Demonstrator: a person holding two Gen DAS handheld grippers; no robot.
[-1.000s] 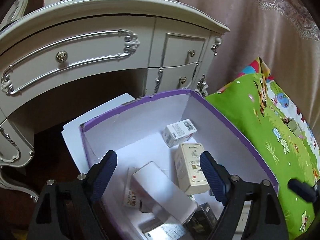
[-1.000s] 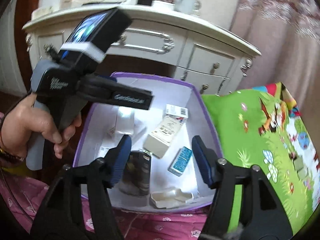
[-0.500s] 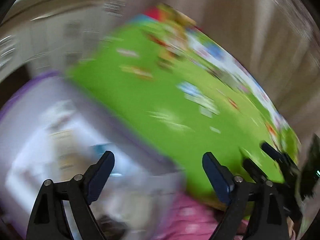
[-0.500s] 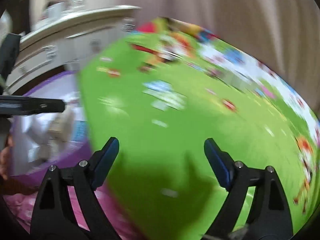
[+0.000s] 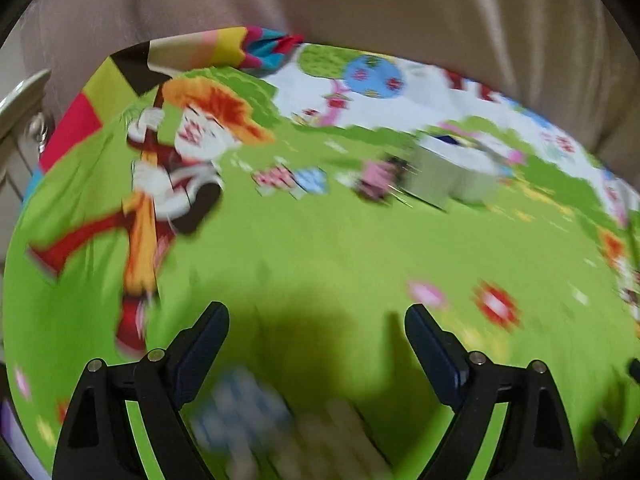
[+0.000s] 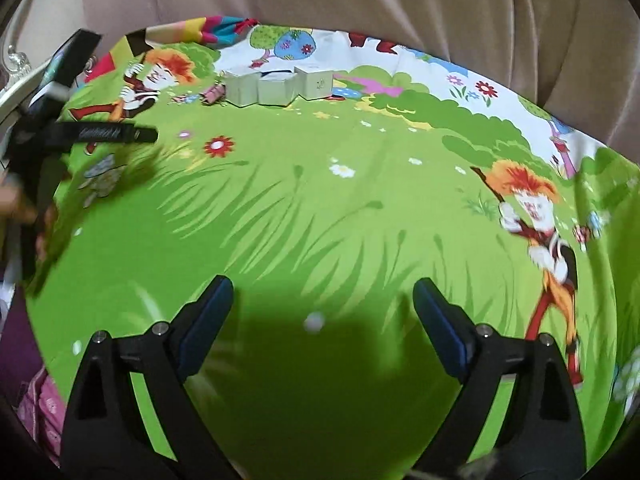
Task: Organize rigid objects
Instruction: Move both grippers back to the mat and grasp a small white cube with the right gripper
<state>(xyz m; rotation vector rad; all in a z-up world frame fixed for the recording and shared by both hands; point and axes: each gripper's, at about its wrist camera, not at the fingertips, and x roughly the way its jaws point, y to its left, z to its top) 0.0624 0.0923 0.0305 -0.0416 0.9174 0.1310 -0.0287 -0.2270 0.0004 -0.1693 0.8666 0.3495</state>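
Observation:
Three pale square boxes [image 6: 276, 86] stand side by side at the far edge of a green cartoon-print sheet [image 6: 320, 200]. The left wrist view shows them blurred [image 5: 448, 176]. My right gripper [image 6: 324, 308] hovers over bare sheet well short of them, its jaws opening with nothing between them. My left gripper [image 5: 316, 336] is open over the same sheet and holds nothing. A blurred blue-and-white shape [image 5: 240, 412] lies low between its fingers, and I cannot tell what it is. In the right wrist view, the left gripper's black finger [image 6: 116, 134] reaches in from the left.
A beige curtain [image 6: 360, 0] hangs behind the sheet. The white dresser's edge [image 5: 20, 92] shows at far left. Pink patterned bedding [image 6: 40, 400] lies at the lower left. A person's hand [image 6: 16, 200] holds the left gripper's handle.
Both views have swung right, from the purple box of packets by the dresser to the green sheet. The right jaws stand wider than a second ago.

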